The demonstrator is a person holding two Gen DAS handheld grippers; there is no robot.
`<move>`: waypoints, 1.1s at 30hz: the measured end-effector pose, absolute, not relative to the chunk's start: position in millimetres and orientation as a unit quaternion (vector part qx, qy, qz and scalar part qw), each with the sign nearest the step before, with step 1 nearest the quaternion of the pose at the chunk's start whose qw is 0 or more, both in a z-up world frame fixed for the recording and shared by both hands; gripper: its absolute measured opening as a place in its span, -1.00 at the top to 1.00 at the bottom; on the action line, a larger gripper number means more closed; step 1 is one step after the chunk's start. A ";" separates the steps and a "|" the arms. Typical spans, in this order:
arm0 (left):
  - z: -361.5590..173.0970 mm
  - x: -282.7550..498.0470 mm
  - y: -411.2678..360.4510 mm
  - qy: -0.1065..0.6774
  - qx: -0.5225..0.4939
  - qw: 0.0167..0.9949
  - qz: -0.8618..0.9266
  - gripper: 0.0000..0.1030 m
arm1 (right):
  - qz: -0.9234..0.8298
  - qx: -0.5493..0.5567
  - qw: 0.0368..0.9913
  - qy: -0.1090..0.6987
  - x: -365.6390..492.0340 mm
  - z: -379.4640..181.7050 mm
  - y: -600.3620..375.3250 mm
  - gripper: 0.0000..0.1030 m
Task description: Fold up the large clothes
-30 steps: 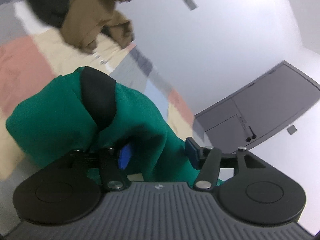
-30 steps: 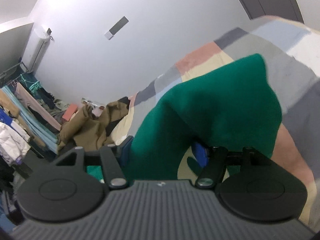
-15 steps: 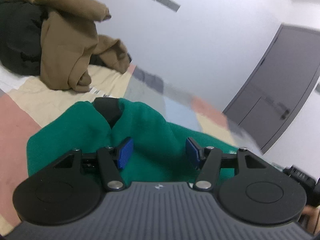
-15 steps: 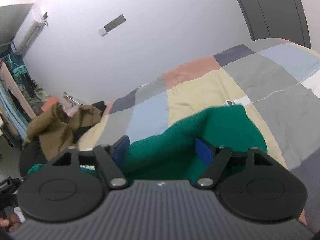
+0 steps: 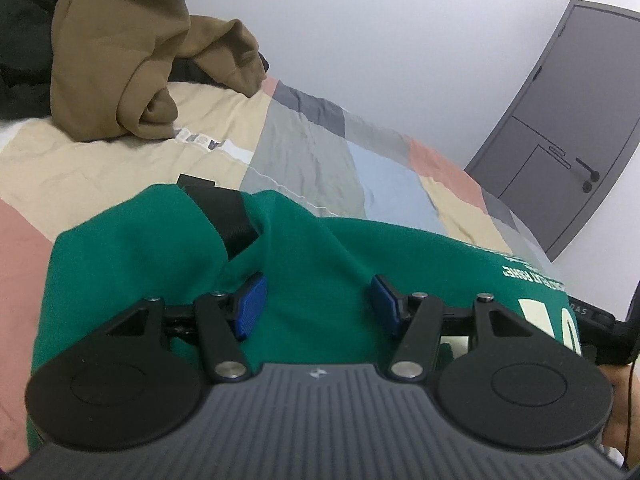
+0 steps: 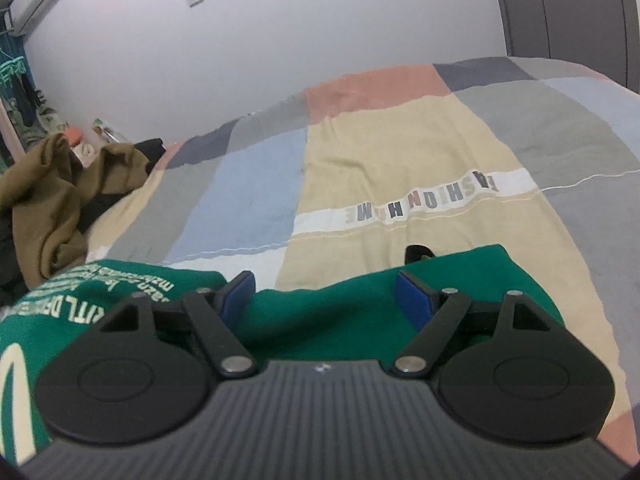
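A green sweatshirt [image 5: 320, 256] with a black cuff [image 5: 224, 216] and pale printed lettering lies folded on the patchwork bedspread [image 5: 304, 156]. My left gripper [image 5: 318, 304] is open just above it, blue pads apart, holding nothing. In the right wrist view the same green sweatshirt [image 6: 332, 312] lies flat below my right gripper [image 6: 326, 300], which is open and empty. Pale lettering shows on its left part [image 6: 80, 292]. A black cuff tip [image 6: 416, 252] peeks out at its far edge.
A heap of brown and black clothes [image 5: 120, 48] lies at the bed's far left, also in the right wrist view [image 6: 48, 192]. A grey door [image 5: 560, 128] stands at the right. The bedspread [image 6: 400, 160] stretches beyond the sweatshirt.
Both grippers let go of the green sweatshirt and it dropped flat onto the bed. Both have lowered and levelled out, jaws now wide apart.
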State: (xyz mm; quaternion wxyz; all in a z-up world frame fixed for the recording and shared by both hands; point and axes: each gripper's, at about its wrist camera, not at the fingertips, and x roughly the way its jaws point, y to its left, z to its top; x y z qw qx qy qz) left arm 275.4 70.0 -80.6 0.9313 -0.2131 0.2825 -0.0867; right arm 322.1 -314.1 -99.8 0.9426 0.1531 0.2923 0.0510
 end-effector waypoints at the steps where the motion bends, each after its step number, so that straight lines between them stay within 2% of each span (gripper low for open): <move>1: -79.9 274.2 69.7 0.282 -0.214 0.931 -0.086 -0.23 | 0.052 0.154 0.942 0.293 322.8 -99.8 -314.4 -0.54; 5: -71.2 262.9 68.6 0.275 -0.215 0.933 -0.083 -0.24 | 0.057 0.164 0.943 0.285 317.7 -95.9 -318.1 -0.54; 8: -58.8 245.2 70.6 0.266 -0.228 0.933 -0.081 -0.34 | 0.056 0.191 0.942 0.272 300.3 -82.9 -327.3 -0.52; 17: -24.7 159.1 75.7 0.240 -0.282 0.924 -0.095 -0.45 | 0.076 0.352 0.888 0.287 211.9 -56.8 -353.5 -0.55; 25: -43.9 124.2 77.7 0.299 -0.347 0.886 -0.075 -0.46 | 0.083 0.426 0.831 0.348 157.1 -89.2 -346.9 -0.56; 28: -62.6 129.1 83.8 0.321 -0.382 0.864 -0.064 -0.46 | 0.060 0.459 0.801 0.379 159.1 -111.4 -351.5 -0.56; 33: -84.9 140.8 93.5 0.331 -0.435 0.836 -0.051 -0.46 | 0.026 0.477 0.790 0.384 179.5 -128.9 -357.6 -0.56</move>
